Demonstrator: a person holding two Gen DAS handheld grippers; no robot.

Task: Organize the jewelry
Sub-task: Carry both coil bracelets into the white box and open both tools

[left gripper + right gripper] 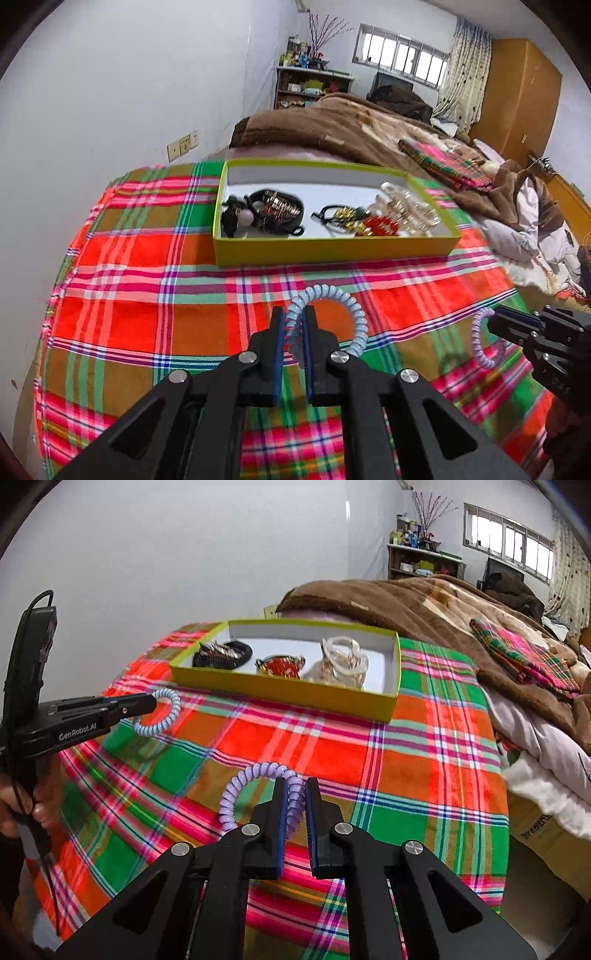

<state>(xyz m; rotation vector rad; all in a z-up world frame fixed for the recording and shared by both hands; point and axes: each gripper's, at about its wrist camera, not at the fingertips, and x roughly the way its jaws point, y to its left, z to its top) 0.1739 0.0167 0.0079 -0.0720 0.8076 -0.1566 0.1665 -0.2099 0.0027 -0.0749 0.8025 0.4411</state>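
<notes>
You are pinching a pale blue spiral hair tie (334, 314) between the pads of your left gripper (294, 321), its coil looping out to the right of the fingers above the plaid bedspread (147, 295). Your right gripper (294, 794) is clamping a lilac spiral hair tie (243, 786) in the same way, the loop arching out to the left of its fingers. Both sets of fingers are drawn nearly together, with only the squeezed coil between them.

From the right wrist view, your left gripper (153, 701) is reaching in from the left edge with white lettering reading "GenRobot.AI" on its black body, and your left hand (22, 805) is gripping the handle below it. From the left wrist view, your right gripper (493, 325) is coming in from the right edge with the lilac tie (484, 343) dangling at its tip.

Beyond both grippers, a yellow-green cardboard box (332, 251) is sitting open on the bedspread, well apart from both ties. Inside it are lying dark hair accessories (273, 214) at the left, red beads (380, 225) in the middle and clear translucent bangles (406, 206) at the right. A brown blanket (332, 125) is lying heaped behind the box.
</notes>
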